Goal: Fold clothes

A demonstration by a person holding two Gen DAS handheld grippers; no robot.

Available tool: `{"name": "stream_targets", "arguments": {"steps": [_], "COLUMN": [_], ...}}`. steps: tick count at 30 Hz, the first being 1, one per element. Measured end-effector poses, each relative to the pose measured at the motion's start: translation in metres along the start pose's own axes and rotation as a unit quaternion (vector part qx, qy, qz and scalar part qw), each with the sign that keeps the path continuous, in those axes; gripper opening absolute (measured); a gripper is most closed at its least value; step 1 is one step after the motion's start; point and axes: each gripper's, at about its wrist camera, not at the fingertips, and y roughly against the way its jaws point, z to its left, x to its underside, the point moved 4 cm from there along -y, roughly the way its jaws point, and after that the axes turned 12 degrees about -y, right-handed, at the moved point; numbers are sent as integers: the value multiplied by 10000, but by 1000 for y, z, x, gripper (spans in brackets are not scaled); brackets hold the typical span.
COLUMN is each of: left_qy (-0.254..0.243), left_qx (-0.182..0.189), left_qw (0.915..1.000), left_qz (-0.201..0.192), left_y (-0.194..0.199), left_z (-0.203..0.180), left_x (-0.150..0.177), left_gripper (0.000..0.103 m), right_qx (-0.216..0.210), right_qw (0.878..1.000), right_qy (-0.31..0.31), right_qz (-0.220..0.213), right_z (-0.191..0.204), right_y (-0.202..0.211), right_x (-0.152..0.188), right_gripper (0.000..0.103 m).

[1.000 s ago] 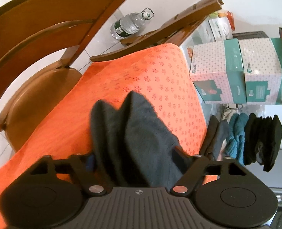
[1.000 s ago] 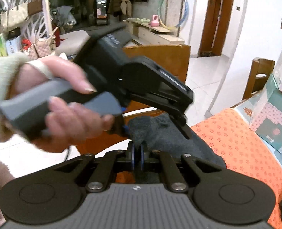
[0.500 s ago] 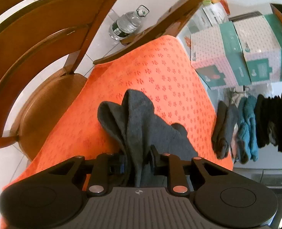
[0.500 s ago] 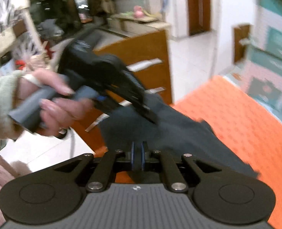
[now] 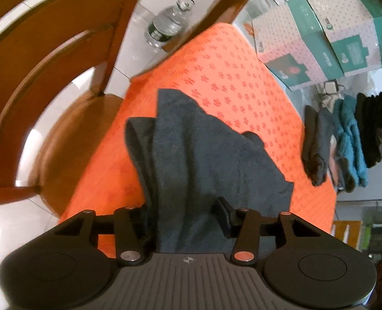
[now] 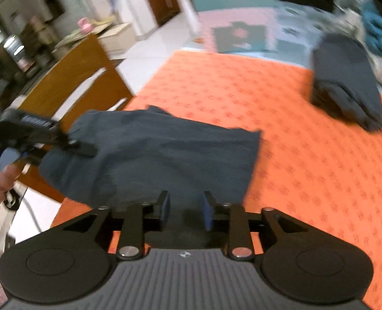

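A dark grey garment (image 5: 204, 155) lies bunched on the orange patterned cloth (image 5: 216, 72). It runs between the fingers of my left gripper (image 5: 184, 219), whose jaws stand apart with the fabric draped through them. In the right wrist view the same garment (image 6: 160, 155) lies spread on the orange cloth (image 6: 307, 155). My right gripper (image 6: 185, 213) is open just at its near edge. The left gripper (image 6: 48, 137) shows at the garment's left end, held by a hand.
A wooden chair (image 5: 48, 90) stands left of the table. A water bottle (image 5: 167, 25) lies on the floor. Pink and teal boxes (image 5: 320, 38) sit at the back. Folded grey, teal and black items (image 5: 346, 142) line the right edge. A folded dark item (image 6: 346, 90) lies far right.
Both grippers have opened; the right one was shut on the garment's edge. The garment has dropped and now lies spread on the cloth. The right gripper swung right and down toward the table.
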Motion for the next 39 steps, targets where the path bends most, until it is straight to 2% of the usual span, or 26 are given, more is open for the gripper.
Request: {"name": "stream_targets", "arguments": {"steps": [1,3,5,8,14,17,22,26,32,33,35,36,37,39], "left_qy": [-25,-56,-99,-104,561,735,676,708,670,656,626,599,545,436], "left_qx": [-45,-117,-258,-534,-411,-301,-312,-257,-235,-240,-252,-275,-304,-362], "left_qw": [10000,9998,9993,9983,9976,9968,9972,9972,9975,9976,9977,9978,9980,9983], "left_qz": [-58,-159,-232,-187,-17,15,31,17,4,0,-7,-10,-42,-109], "left_y": [3,8,13,13,5,1,-1,-1,-1,-1,0,1,3,8], "left_z": [1,3,4,8,43,52,52,53,53,52,50,48,44,35], "left_x": [1,1,0,-3,-7,-4,-4,-3,-2,-2,-2,-2,-2,-2], "left_gripper": [26,18,16,15,16,17,18,19,19,19,19,19,17,16], "right_qx": [47,98,121,74,-349,-558,-847,-906,-1085,-1108,-1058,-1033,-1008,-1007], "right_qw": [9999,9992,9979,9949,9839,9811,9785,9805,9717,9702,9701,9701,9700,9693], "right_qy": [-132,-388,-627,-1002,-1747,-1835,-1839,-1688,-2074,-2134,-2167,-2183,-2199,-2237], "right_qz": [-13,-40,-59,-11,160,252,381,430,313,294,262,247,231,145], "right_z": [-6,-17,-29,-42,-59,-54,-43,-33,-41,-42,-42,-41,-41,-40], "right_y": [-2,-1,0,-6,-21,-29,-43,-48,-52,-52,-50,-50,-49,-44], "right_x": [0,2,5,6,8,10,10,5,2,2,2,2,2,1], "right_gripper": [37,43,51,55,55,55,55,55,55,55,37,34,26,20]}}
